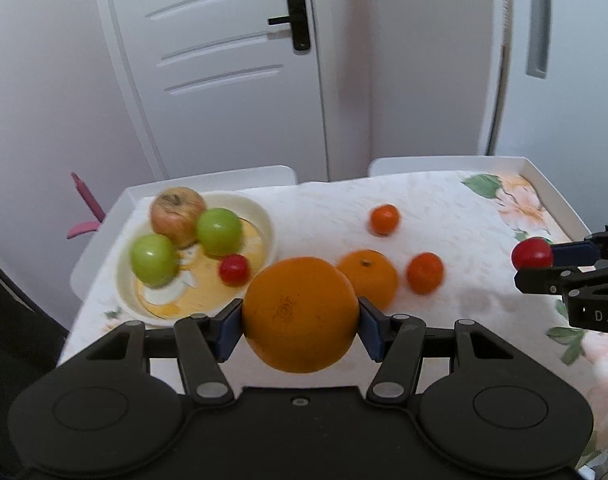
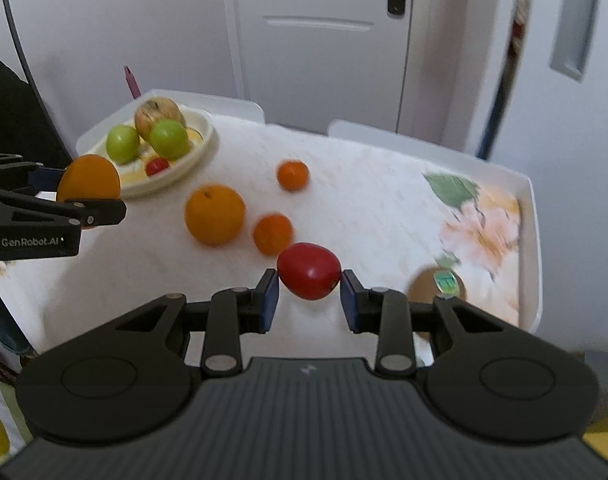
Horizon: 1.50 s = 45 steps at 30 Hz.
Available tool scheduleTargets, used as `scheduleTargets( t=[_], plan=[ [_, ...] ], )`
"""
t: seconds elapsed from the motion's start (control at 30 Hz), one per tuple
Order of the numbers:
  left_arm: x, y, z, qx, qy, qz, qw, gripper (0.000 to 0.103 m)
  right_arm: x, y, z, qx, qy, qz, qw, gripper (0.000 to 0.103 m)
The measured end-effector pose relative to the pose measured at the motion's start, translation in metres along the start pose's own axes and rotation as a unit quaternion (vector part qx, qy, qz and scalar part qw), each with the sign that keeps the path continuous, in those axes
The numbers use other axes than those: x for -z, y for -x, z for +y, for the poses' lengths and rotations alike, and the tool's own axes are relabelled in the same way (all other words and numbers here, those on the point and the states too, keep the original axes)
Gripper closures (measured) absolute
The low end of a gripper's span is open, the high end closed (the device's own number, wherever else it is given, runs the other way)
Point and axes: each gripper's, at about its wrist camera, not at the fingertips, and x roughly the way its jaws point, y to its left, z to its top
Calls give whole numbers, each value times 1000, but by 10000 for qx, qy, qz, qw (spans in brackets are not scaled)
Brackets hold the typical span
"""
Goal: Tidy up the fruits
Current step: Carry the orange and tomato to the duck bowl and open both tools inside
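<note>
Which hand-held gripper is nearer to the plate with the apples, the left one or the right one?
Left. The left hand-held gripper, holding a big orange, is just beside the plate. The right hand-held gripper, holding a red fruit, is across the table.

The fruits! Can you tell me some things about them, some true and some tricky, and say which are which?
1. The left gripper holds a big orange. True.
2. The right gripper holds a green apple. False: it holds a small red fruit.
3. Two green apples sit in the bowl. True.
4. The bowl holds no red fruit. False: one small red fruit lies in it, beside the green apples.
5. Three orange fruits lie loose on the tablecloth: one larger, two smaller. True.
6. The brown kiwi is in the bowl. False: it lies on the cloth, by the right gripper.
</note>
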Motion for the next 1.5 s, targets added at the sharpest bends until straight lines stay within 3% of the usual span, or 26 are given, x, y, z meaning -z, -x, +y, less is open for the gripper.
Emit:
scheduleTargets(
  t=[0.37,0.77,1.07,1.4,1.43,1.5],
  plan=[
    [-16,-16,65,-119,-6,-32,9999,40,-55,-30,56,-242,86,-180,9995,55],
    [-16,-67,120,-35,-138,175,9997,40,-99,-86,112,-396,208,-97,9990,55],
    [-6,-98,133,79,-414,378,9984,40,-110,-124,142,-483,259,54,9985,55],
    [-4,-105,130,211,-606,459,9969,39,-115,-143,150,-452,268,164,9985,55],
    [-4,-106,130,228,-605,484,9967,38,-116,-144,150,-450,272,166,9985,55],
    [-6,-102,130,232,-608,399,9971,21,-117,-145,150,-445,276,176,9985,55]
  ],
)
